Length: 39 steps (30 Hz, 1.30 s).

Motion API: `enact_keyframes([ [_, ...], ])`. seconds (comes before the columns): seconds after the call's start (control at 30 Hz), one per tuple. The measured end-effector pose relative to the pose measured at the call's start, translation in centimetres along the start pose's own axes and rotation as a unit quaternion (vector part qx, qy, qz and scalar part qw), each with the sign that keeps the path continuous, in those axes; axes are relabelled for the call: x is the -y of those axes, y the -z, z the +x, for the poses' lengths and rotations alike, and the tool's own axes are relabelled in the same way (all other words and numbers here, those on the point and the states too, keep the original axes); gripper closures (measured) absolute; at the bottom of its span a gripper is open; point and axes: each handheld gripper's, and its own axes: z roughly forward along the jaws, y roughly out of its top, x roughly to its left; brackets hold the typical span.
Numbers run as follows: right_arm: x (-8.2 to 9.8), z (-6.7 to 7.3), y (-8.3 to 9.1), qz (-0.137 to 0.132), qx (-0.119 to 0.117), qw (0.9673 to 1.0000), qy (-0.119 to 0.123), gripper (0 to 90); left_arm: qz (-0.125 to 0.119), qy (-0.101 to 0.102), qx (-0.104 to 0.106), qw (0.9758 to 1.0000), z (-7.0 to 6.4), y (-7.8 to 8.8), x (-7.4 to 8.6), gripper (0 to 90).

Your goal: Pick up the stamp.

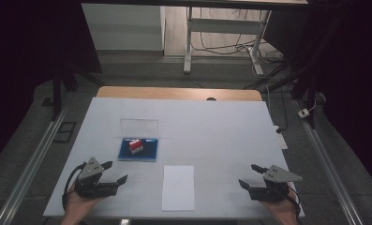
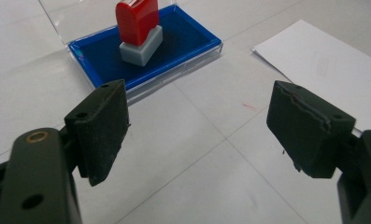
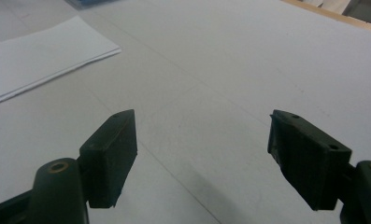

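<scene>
high view | red stamp (image 1: 135,146) upright in blue ink pad (image 1: 148,154)

white desk frame (image 1: 221,28), floor cables (image 1: 230,47), perhaps power strip (image 1: 304,113)

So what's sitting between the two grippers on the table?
In the high view, a white sheet of paper lies between the left gripper and the right gripper, with bare table on either side.

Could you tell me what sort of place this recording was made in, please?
Probably a lab or office workspace: a white-covered table on a rail-flanked stand, a desk frame with loose cables behind, and a power strip on the floor.
</scene>
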Motion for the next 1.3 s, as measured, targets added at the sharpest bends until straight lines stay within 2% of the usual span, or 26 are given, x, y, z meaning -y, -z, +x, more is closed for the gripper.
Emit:
enact_keyframes([
  [0.1,0.1,0.1,0.3,-0.002,0.002,1.0,0.001,24.2,0.0,-0.008,0.001,1.0,-0.4,-0.1,-0.3,21.5],
  [0.27,0.3,0.3,0.5,-0.002,0.003,1.0,0.0,24.8,0.004,-0.009,0.001,0.9999,-0.6,-0.3,-0.5,21.9],
  [0.67,0.2,0.6,0.0,-0.007,-0.008,0.9999,0.0,26.4,0.025,-0.014,-0.007,0.9996,-1.1,0.1,-1.7,23.4],
  [0.77,0.2,0.6,-0.2,-0.01,-0.01,0.9999,-0.001,26.7,0.031,-0.019,-0.007,0.9993,-1.0,0.0,-2.4,23.5],
  [0.8,0.2,0.6,-0.1,-0.005,-0.008,1.0,-0.001,26.7,0.034,-0.022,-0.008,0.9992,-0.8,-0.2,-3.2,23.4],
  [0.97,0.1,0.6,-0.3,-0.008,-0.006,0.9999,-0.002,27.1,0.041,-0.016,-0.002,0.9991,0.0,-0.7,-4.6,23.5],
  [1.3,0.2,0.6,-0.5,-0.002,-0.007,1.0,0.0,27.5,0.053,-0.013,0.002,0.9985,0.9,-1.7,-6.2,23.5],
])
